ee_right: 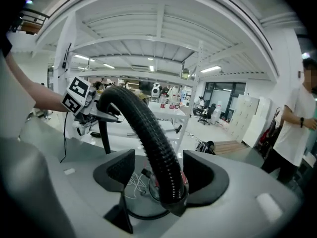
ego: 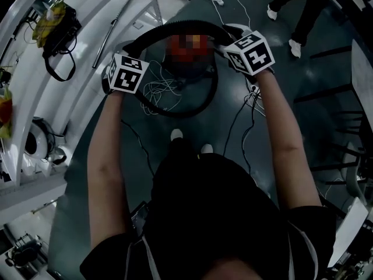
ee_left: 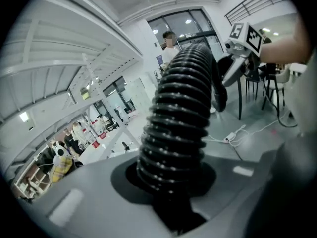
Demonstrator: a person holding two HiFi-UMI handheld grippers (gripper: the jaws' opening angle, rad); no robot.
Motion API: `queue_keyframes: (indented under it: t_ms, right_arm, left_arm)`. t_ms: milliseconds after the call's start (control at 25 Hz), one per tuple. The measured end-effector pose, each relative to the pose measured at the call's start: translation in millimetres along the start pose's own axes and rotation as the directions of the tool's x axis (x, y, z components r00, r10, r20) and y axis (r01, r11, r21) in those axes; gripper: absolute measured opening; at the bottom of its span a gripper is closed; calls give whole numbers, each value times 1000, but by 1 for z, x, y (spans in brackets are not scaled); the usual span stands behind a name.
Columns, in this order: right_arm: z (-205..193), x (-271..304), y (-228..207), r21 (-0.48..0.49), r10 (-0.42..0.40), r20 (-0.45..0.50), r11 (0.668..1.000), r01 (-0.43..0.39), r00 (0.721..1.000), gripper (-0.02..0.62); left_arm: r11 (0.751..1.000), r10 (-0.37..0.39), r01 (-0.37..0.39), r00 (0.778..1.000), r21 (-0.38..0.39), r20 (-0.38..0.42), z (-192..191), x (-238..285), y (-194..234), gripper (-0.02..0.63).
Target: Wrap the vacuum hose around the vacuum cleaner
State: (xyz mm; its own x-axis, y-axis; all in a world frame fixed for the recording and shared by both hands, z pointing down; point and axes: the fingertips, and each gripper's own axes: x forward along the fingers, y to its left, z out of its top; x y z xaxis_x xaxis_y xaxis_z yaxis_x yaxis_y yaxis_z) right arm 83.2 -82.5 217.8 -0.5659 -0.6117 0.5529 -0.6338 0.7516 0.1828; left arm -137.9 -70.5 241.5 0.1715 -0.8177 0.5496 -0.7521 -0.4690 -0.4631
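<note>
In the head view, the hose (ego: 175,27) arches from the left gripper (ego: 123,62) to the right gripper (ego: 230,39). Beyond both sets of jaws it drops into a loop lying round the vacuum (ego: 195,64), which sits ahead of and below the jaws, between the two. The step looks like laying another turn. To do it well, the left should act as anchor while the right slides along and takes a fresh hold farther on. The slack should be guided low and snug to the body, without kinking it or snagging the white cable (ego: 160,89) below the left jaws. In the left gripper view the jaws are clenched on the hose, which fills the gap and rises straight out ahead. In the right gripper view the jaws stand apart and grasp nothing. The hose runs between the pads (ee_right: 111,170), nearer the right one, with a clear gap at the left. The hose is black, ribbed in close rings, glossy on the ridges, round and likely springy. The pads look dark, matte and notched, and the vacuum is red and rounded.
</note>
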Motion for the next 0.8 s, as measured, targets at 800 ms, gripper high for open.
queue_keyframes:
  t_ms: [800]
  right_arm:
    - [65,101,26,-438,-147,-20,890,123,989,324]
  left_arm:
    - [948,-236,227,972,224,15,31,60,-4,67]
